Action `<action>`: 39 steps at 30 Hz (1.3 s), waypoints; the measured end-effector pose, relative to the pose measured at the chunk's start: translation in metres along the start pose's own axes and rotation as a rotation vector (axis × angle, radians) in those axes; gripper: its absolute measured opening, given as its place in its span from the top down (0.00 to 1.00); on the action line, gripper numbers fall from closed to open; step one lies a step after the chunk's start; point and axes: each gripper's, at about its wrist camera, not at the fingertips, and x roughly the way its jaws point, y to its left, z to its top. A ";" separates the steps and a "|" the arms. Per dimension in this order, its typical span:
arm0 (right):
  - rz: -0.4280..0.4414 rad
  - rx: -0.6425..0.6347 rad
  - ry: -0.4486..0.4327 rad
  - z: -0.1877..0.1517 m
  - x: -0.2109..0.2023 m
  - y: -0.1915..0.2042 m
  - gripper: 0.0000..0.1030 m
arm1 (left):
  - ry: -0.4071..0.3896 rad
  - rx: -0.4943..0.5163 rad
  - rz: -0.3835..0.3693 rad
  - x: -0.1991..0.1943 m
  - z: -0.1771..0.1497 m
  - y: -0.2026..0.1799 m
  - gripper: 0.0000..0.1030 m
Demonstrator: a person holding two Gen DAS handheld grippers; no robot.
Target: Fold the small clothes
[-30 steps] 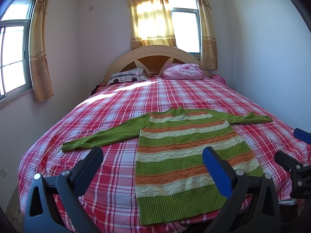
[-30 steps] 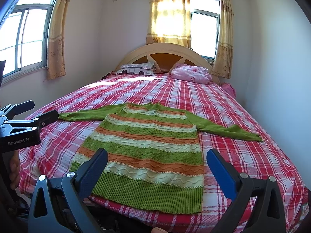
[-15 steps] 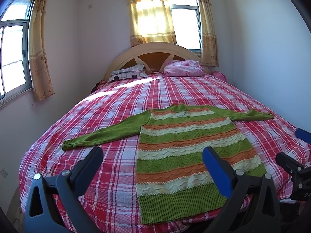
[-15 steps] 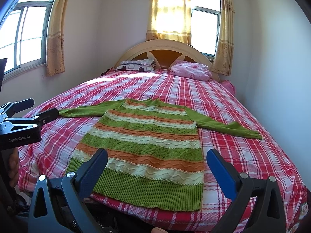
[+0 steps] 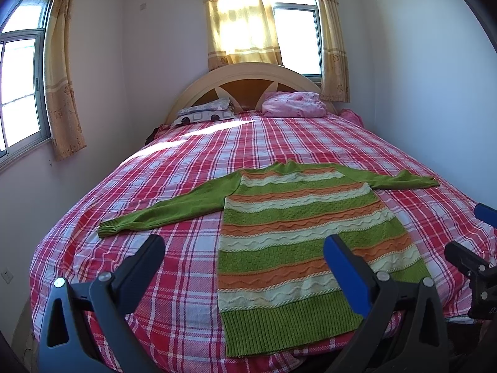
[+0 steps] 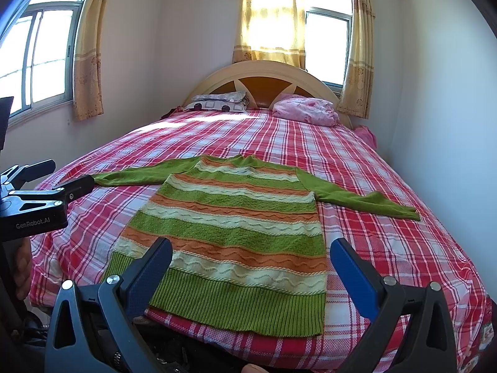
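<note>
A: The big bed with the red, white and blue plaid cotton sheet [image 5: 192,168] fills the room, an arched cream wooden headboard [image 6: 264,71] behind it.

B: And flat on that sheet, near the foot edge, lies the green, orange and cream striped knitted sweater [image 5: 298,230], front up, both plain green sleeves spread sideways, ribbed hem toward the cameras.

A: Up at the headboard sit a crumpled pink pillow [image 6: 306,108] and a grey patterned pillow [image 6: 219,101].

B: Now the tools: the left gripper [image 5: 243,258] hangs above the foot of the bed, jaws spread wide, nothing between them.

A: The right gripper [image 6: 251,261] likewise, gaping and empty over the hem, clear of the knit.
</note>
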 end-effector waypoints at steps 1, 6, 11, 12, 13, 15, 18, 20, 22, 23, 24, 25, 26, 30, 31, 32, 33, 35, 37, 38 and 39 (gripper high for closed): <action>0.000 -0.001 0.001 0.000 0.000 0.000 0.01 | 0.001 -0.001 0.000 0.001 0.000 0.000 0.00; 0.005 -0.004 0.010 -0.001 0.003 0.000 0.01 | 0.008 -0.001 -0.001 0.004 -0.002 0.001 0.00; 0.009 -0.008 0.021 -0.003 0.008 0.001 0.01 | 0.015 0.002 -0.001 0.007 -0.004 0.001 0.00; 0.009 -0.010 0.023 -0.003 0.010 0.000 0.01 | 0.017 0.003 -0.002 0.008 -0.005 0.000 0.00; 0.015 -0.010 0.023 -0.003 0.011 0.000 0.01 | 0.020 0.004 -0.002 0.010 -0.005 0.000 0.00; 0.036 0.003 0.025 -0.002 0.018 -0.005 0.01 | 0.026 0.009 -0.006 0.014 -0.005 -0.001 0.00; 0.017 0.009 0.055 0.000 0.038 -0.016 0.01 | 0.023 0.025 0.012 0.027 -0.001 -0.001 0.00; -0.004 0.017 0.071 0.002 0.053 -0.026 0.01 | 0.035 0.032 0.023 0.040 0.002 0.000 0.00; -0.021 0.030 0.081 0.006 0.067 -0.036 0.01 | 0.048 0.031 0.032 0.055 0.007 0.001 0.00; -0.027 0.035 0.089 0.007 0.073 -0.041 0.01 | 0.056 0.031 0.036 0.062 0.009 0.002 0.00; -0.036 0.044 0.097 0.009 0.081 -0.048 0.01 | 0.059 0.031 0.040 0.069 0.011 0.002 0.00; -0.043 0.050 0.101 0.009 0.086 -0.053 0.01 | 0.066 0.035 0.045 0.076 0.012 0.002 0.00; -0.052 0.057 0.107 0.010 0.094 -0.059 0.01 | 0.074 0.039 0.050 0.083 0.013 0.001 0.00; -0.086 0.088 0.132 0.013 0.120 -0.083 0.01 | 0.104 0.065 0.065 0.113 0.017 -0.003 0.00; -0.093 0.097 0.140 0.013 0.127 -0.089 0.01 | 0.115 0.069 0.067 0.120 0.018 -0.005 0.00; -0.100 0.108 0.148 0.013 0.134 -0.095 0.01 | 0.124 0.072 0.070 0.129 0.018 -0.007 0.00; -0.105 0.121 0.154 0.013 0.140 -0.103 0.01 | 0.134 0.075 0.072 0.136 0.019 -0.008 0.00; -0.113 0.142 0.165 0.012 0.151 -0.117 0.01 | 0.158 0.082 0.071 0.151 0.020 -0.012 0.00; -0.118 0.174 0.183 0.011 0.164 -0.133 0.01 | 0.174 0.086 0.067 0.165 0.021 -0.018 0.00; -0.113 0.195 0.192 0.010 0.170 -0.140 0.01 | 0.182 0.088 0.066 0.172 0.021 -0.020 0.00; -0.111 0.222 0.203 0.008 0.176 -0.151 0.01 | 0.191 0.089 0.063 0.179 0.022 -0.023 0.00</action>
